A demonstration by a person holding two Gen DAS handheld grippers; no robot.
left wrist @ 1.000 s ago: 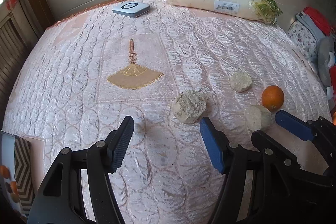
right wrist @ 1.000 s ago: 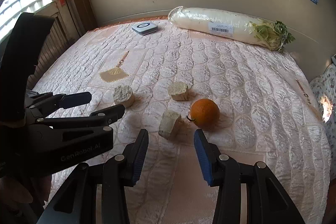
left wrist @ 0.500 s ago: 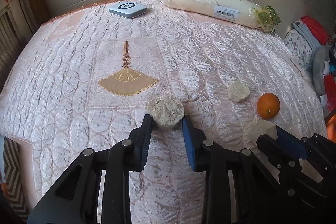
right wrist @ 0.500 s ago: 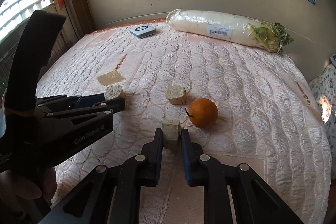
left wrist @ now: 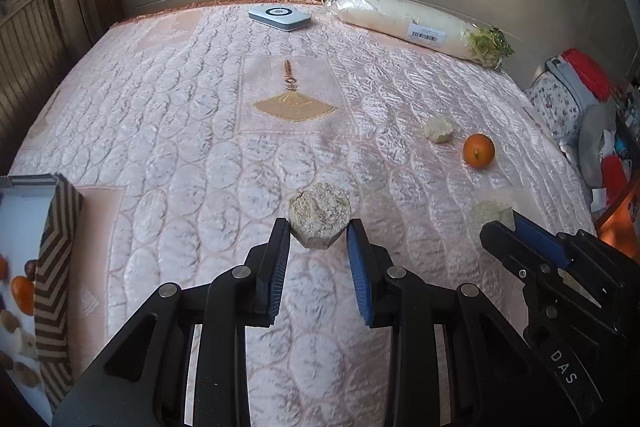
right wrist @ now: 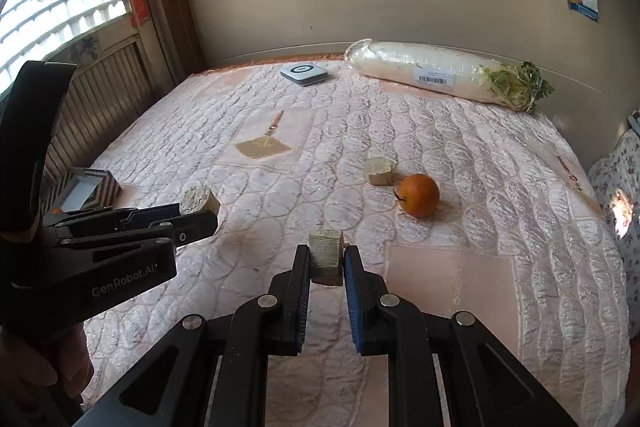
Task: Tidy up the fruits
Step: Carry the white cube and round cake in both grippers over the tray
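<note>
1. A second ago both my grippers hung open over the quilted bedspread (left wrist: pixel 168 115). Now my left gripper (left wrist: pixel 319 241) is clamped on a round, rough pale chunk (left wrist: pixel 319 214), and it has lifted that chunk clear of the cloth.
2. My right gripper (right wrist: pixel 326 263) has also closed, pinching a smaller squarish pale block (right wrist: pixel 327 255) between its blue pads, and that block too is off the bed.
3. Two things remain lying on the bedspread: an orange (right wrist: pixel 418 195) and, just beside it on its left, one more pale chunk (right wrist: pixel 380 171).
4. A striped box (left wrist: pixel 56 259) with fruit pictured on it sits at the near left edge of the bed, beside my left gripper. I judge it the likely place for these pieces.
5. With both grips made, picking up is done for this pair; carrying them to the box comes next, then the orange and last chunk.
6. A wrapped white radish (left wrist: pixel 412 23) and a flat white gadget (left wrist: pixel 279 17) lie far back by the wall, untouched.
</note>
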